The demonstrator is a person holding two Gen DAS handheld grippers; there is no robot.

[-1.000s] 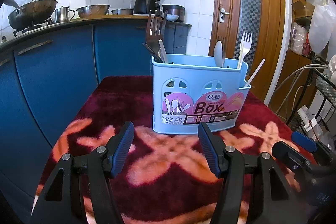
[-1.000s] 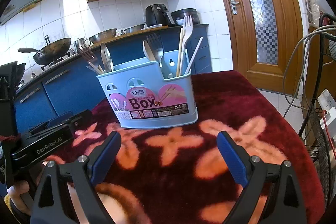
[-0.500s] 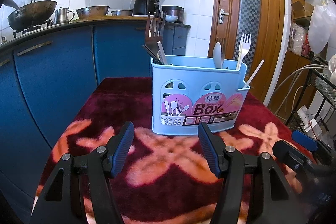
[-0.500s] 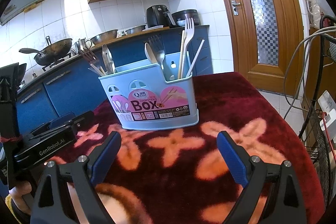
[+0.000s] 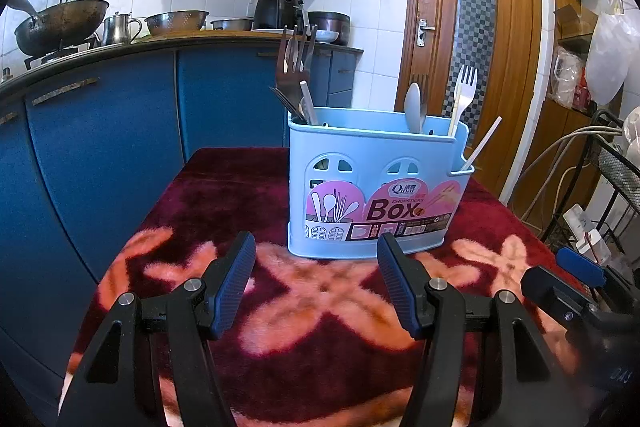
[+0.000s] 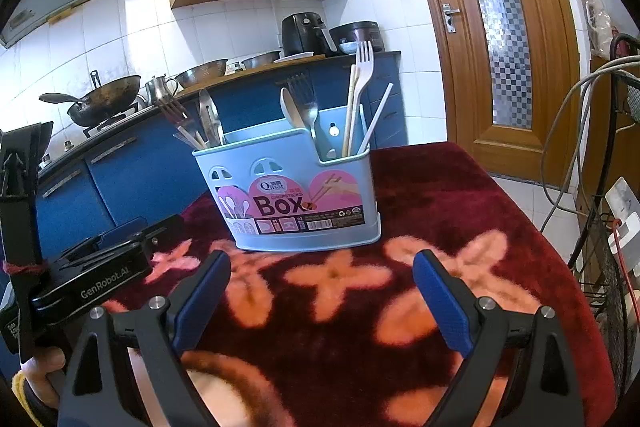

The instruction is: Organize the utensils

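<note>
A light-blue utensil box point(image 5: 376, 183) labelled "Box" stands on the red flowered table cover point(image 5: 224, 211); it also shows in the right wrist view point(image 6: 296, 195). Its left end holds metal forks point(image 5: 294, 75). Its right end holds a spoon point(image 5: 414, 107), a white plastic fork point(image 5: 464, 91) and chopsticks point(image 5: 480, 145). My left gripper point(image 5: 316, 283) is open and empty, a short way in front of the box. My right gripper point(image 6: 320, 291) is open and empty, also in front of the box. The left gripper's body point(image 6: 96, 275) shows at the left of the right wrist view.
Blue kitchen cabinets point(image 5: 120, 131) run behind and left of the table, with a wok point(image 5: 60, 27) and pots on the counter. A wooden door point(image 5: 476, 39) stands behind. A wire rack with cables point(image 6: 612, 227) stands at the table's right edge.
Both grippers have stayed open and empty. The views have shifted only slightly; the box looks a little nearer in the right wrist view.
</note>
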